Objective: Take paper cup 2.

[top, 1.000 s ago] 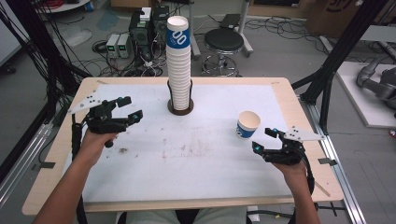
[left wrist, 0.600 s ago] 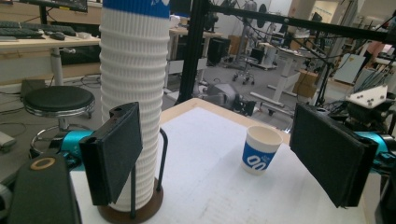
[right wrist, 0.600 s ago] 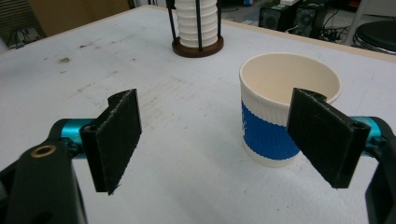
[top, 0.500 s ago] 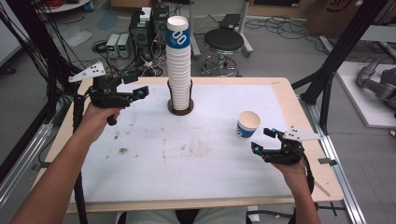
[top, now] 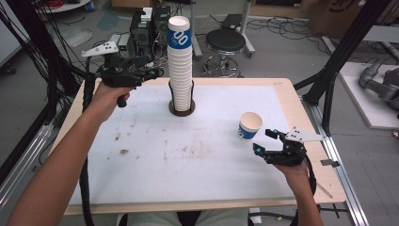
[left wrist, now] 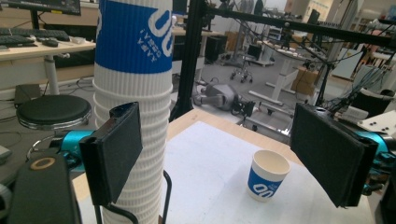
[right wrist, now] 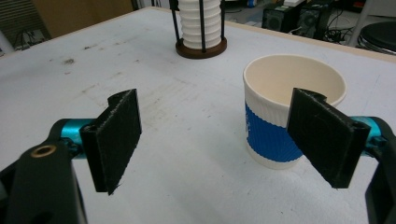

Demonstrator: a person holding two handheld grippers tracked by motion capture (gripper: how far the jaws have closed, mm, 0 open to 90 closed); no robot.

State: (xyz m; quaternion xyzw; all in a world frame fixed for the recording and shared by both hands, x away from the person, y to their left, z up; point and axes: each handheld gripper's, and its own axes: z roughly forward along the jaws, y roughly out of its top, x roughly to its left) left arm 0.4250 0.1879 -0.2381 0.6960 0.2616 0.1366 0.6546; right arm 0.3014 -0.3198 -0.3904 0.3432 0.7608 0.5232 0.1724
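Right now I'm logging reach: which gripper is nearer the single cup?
Right. The right gripper sits just beside the single cup, jaws open; the left gripper is across the table by the cup stack.

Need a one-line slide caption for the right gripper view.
Open right gripper beside a single paper cup on the table, cup stack behind.
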